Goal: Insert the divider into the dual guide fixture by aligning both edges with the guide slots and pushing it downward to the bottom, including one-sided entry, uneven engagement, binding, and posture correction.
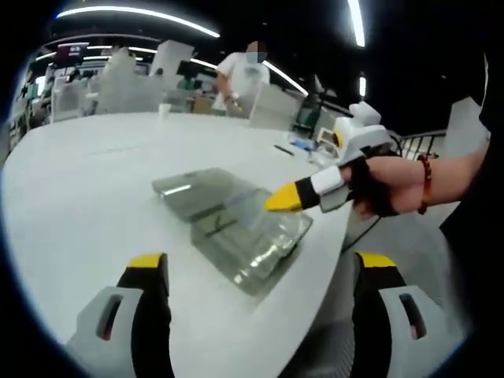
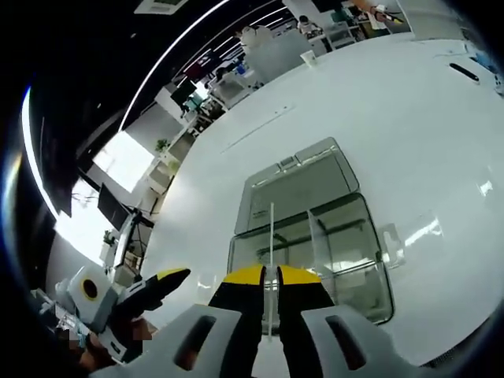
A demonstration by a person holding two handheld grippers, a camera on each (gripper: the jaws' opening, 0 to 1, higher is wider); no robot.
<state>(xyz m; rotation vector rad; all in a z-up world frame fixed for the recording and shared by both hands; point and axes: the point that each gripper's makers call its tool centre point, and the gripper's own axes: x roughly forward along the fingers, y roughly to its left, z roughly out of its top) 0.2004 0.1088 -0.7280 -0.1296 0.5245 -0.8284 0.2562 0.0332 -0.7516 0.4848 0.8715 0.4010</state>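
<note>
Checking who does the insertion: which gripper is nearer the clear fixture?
Right. The right gripper holds the divider above the clear fixture; the left gripper hangs back, open.

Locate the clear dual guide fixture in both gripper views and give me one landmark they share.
Left gripper view: the clear fixture lies mid-frame on the white table, under the right gripper.
Right gripper view: the fixture sits just above the right gripper, which is shut on the clear divider.
Shared landmark: the white table.

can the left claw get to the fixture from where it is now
Probably yes. The left claw is open, and the clear fixture lies on the table just ahead. The right claw, shut on the divider, hovers over the fixture's far side.
</note>
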